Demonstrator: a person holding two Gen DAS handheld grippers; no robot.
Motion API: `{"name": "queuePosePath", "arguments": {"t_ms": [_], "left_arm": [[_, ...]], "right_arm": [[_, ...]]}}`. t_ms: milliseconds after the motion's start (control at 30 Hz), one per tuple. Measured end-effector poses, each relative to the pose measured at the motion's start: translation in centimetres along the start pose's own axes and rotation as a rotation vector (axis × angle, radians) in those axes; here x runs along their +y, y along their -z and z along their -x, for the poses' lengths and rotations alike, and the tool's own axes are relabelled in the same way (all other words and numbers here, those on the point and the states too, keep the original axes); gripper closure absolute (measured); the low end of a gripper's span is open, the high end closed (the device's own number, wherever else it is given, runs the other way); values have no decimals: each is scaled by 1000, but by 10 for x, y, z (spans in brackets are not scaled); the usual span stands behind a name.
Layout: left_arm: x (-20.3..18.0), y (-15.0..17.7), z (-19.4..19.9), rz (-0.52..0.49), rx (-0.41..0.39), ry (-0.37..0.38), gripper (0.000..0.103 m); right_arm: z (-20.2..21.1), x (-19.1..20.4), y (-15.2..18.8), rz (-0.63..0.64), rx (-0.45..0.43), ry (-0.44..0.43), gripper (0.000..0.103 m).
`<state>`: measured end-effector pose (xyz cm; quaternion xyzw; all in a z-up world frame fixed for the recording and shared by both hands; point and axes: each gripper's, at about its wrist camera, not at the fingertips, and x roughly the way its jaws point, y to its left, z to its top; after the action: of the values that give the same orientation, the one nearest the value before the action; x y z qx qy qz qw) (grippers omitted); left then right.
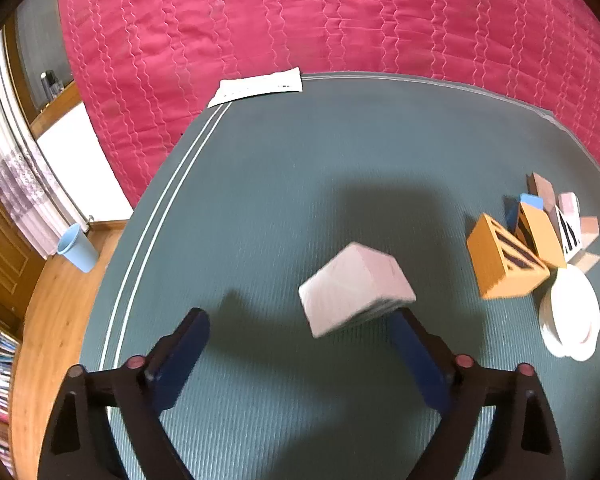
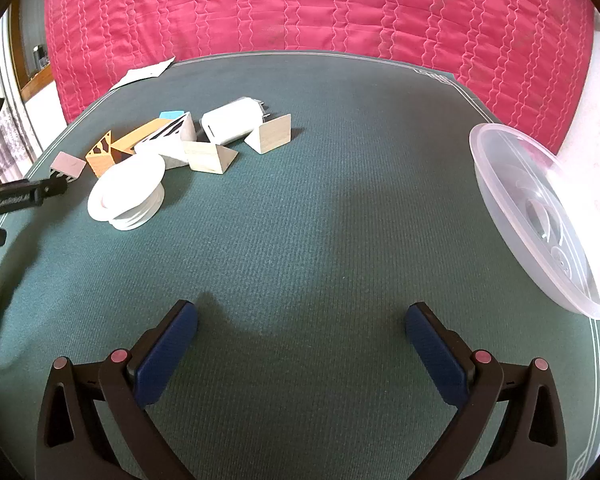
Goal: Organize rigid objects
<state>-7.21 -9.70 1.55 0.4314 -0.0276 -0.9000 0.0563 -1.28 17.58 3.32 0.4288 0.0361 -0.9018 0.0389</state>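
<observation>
Both grippers point down at a green mat spread over a red quilted bedspread.

The left gripper has its two blue-padded fingers spread wide. One pale pinkish block, blurred, sits near the right finger's tip; whether it touches the pad cannot be told.

The right gripper also has its fingers spread wide, with only bare mat between them.

To the left in the right wrist view lies a pile of rigid objects:
- two orange wooden blocks
- two pale wooden wedges
- one white charger plug
- one white spool
- one small blue block

One clear plastic bowl sits tilted at the mat's right edge. One sheet of paper lies at the far corner, and one blue cup stands on the floor
</observation>
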Motion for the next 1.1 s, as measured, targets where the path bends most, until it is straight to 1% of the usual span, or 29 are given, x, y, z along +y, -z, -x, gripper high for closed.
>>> {"name": "queuePosePath", "arguments": {"t_ms": [167, 267, 333, 367, 400, 433, 533, 633, 833, 933, 1000, 1100], "left_arm": [[-9, -9, -5, -29, -24, 15, 23], [-10, -15, -7, -29, -26, 33, 31], [-9, -17, -8, -17, -21, 61, 43], [-10, -17, -7, -12, -21, 71, 46], [-11, -17, -7, -9, -22, 80, 53], [-13, -16, -6, -10, -28, 87, 57], [-18, -14, -4, -8, -47, 80, 63], [-20, -12, -3, 5, -57, 83, 67], [-24, -4, 8, 41, -84, 89, 68], [-24, 1, 12, 65, -83, 95, 68], [-22, 4, 13, 78, -80, 91, 68], [-19, 8, 17, 100, -91, 86, 68]], "right_arm": [[0, 0, 0, 0, 0, 0, 0], [0, 1, 0, 0, 0, 1, 0], [0, 1, 0, -1, 0, 1, 0], [0, 1, 0, 0, 0, 1, 0], [0, 1, 0, 0, 0, 1, 0], [0, 1, 0, 0, 0, 1, 0], [0, 1, 0, -1, 0, 1, 0], [0, 1, 0, -1, 0, 1, 0], [0, 2, 0, 1, 1, -1, 0], [0, 5, -2, 13, 6, -17, 0], [0, 10, -4, 21, 8, -45, 0], [1, 22, -10, 27, 11, -122, 0]]}}
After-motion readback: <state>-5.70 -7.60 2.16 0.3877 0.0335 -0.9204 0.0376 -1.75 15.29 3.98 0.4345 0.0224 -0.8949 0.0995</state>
